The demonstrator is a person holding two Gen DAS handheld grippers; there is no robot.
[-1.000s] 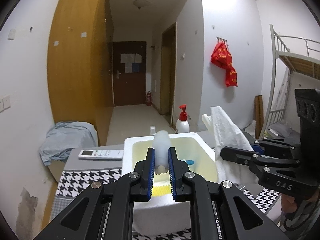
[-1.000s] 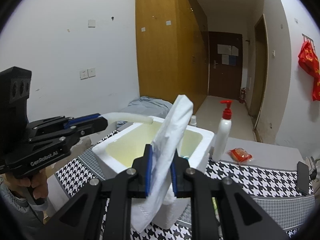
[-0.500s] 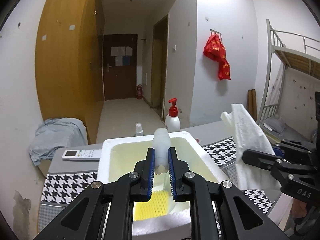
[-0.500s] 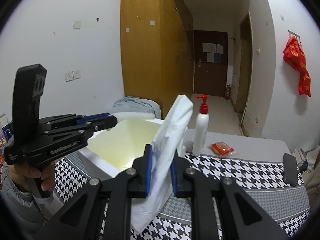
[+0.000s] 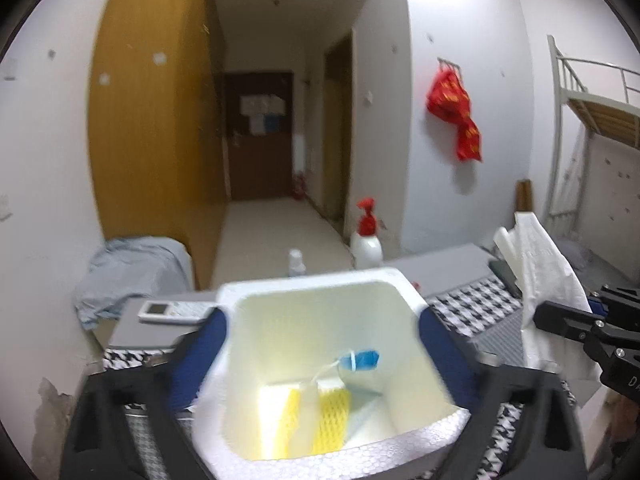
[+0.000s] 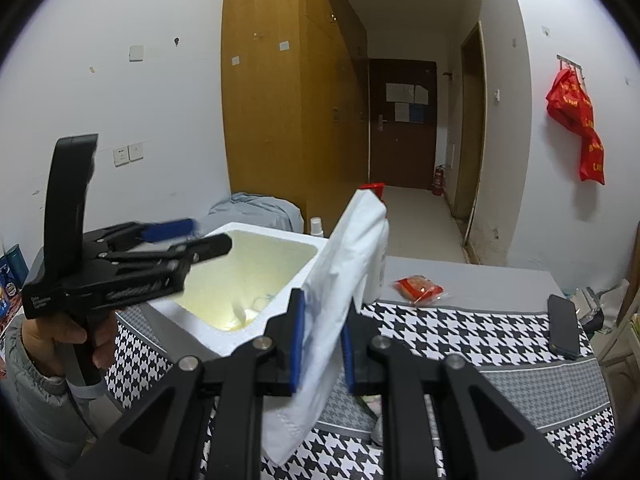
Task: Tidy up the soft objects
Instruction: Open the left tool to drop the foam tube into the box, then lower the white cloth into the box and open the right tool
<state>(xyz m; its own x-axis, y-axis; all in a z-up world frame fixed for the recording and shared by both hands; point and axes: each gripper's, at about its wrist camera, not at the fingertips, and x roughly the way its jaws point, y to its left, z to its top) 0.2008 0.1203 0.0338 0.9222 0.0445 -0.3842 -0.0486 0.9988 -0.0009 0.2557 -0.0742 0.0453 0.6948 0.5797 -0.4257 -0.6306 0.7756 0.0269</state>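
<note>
Now the left gripper point(image 5: 320, 320) hangs tilted down over the white foam box point(image 5: 424, 304), its jaws just opened wide with nothing between them; beside it, the right gripper point(image 6: 322, 336) pinches a folded white cloth point(image 6: 344, 280) upright.

A table point(image 6: 492, 276) holds the things; it has a gray top with a black-and-white checked cloth point(image 6: 460, 332) spread over it. On it stand a big white foam box point(image 5: 320, 292), a white pump bottle point(image 5: 366, 246) with a red top behind the box, and a tiny white bottle point(image 5: 297, 261) next to that. A white remote point(image 5: 172, 312) lies flat to the left of the box, and off to the right lie a small red packet point(image 6: 418, 286) and a dark phone point(image 6: 563, 326) near the table's edge.
</note>
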